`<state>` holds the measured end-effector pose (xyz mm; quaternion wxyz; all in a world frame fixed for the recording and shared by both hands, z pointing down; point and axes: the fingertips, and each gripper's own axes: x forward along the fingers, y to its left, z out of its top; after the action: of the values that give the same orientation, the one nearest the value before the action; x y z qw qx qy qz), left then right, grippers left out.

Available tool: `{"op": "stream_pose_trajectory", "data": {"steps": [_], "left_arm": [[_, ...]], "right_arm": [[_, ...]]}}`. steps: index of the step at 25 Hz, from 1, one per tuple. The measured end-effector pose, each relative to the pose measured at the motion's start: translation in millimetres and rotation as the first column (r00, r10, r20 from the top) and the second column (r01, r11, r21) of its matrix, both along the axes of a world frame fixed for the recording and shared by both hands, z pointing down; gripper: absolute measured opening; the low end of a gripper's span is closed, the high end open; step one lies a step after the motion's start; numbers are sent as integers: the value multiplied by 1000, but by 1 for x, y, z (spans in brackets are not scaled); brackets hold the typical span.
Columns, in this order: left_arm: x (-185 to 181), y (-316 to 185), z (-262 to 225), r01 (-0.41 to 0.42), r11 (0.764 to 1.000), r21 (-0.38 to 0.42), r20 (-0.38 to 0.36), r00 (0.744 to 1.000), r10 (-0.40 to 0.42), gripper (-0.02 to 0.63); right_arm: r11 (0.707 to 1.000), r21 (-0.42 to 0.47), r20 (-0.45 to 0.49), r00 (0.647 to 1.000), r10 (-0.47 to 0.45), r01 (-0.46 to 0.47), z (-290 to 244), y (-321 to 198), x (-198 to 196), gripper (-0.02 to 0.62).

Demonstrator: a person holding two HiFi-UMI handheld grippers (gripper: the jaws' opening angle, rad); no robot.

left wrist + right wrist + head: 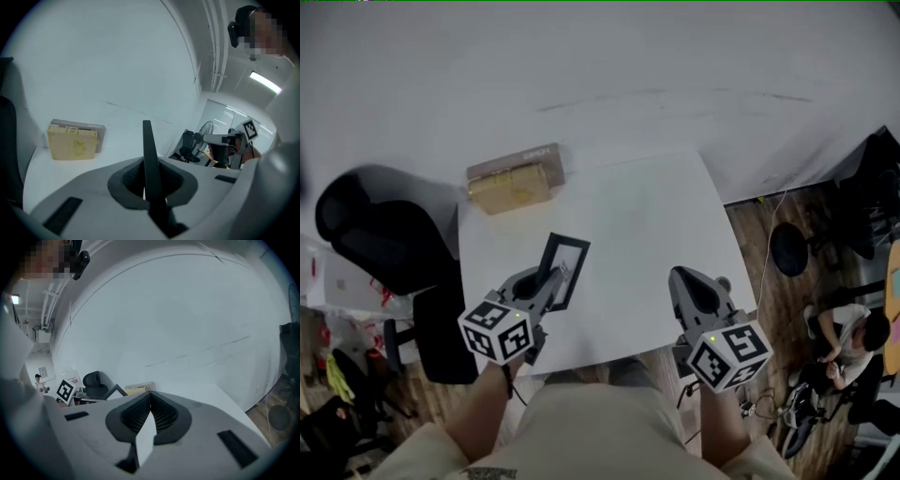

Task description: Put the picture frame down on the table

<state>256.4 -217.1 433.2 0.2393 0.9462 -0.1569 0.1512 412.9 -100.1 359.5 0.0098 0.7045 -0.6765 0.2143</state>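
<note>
A black picture frame (570,241) stands tilted over the near left part of the white table (647,216); whether its lower edge touches the top is hidden. My left gripper (556,278) is shut on its near edge. In the left gripper view the frame (146,136) rises edge-on between the jaws of the left gripper (146,165). My right gripper (680,277) hovers over the table's near right part, shut on nothing, well right of the frame. In the right gripper view the right gripper (150,394) has its pads meeting at the tip, and the frame (116,390) shows small at the left.
A tan box (514,180) lies at the table's far left corner, against the white wall. A black office chair (384,234) stands left of the table. Wooden floor, a stool (788,249) and a seated person (853,333) are to the right.
</note>
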Motion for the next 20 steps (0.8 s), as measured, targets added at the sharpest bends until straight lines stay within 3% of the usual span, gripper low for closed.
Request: {"op": "stream_pose_trajectory", "data": {"steps": [7,11,20], "left_arm": [[-1,2,24,162,985,-63,43,986,-160,43],[-14,10,40,253,963,-91,66,967,-247,43],[-43,22,84,371,913,-169,102,928,-358,43]], "right_arm": [[986,-22,43,986,-162,163,12,-31,16,25],[958,-37,55,958,-281,283,23,-46,4,25],[899,-84,88,902,-424,431,52,-65,-35,25]]}}
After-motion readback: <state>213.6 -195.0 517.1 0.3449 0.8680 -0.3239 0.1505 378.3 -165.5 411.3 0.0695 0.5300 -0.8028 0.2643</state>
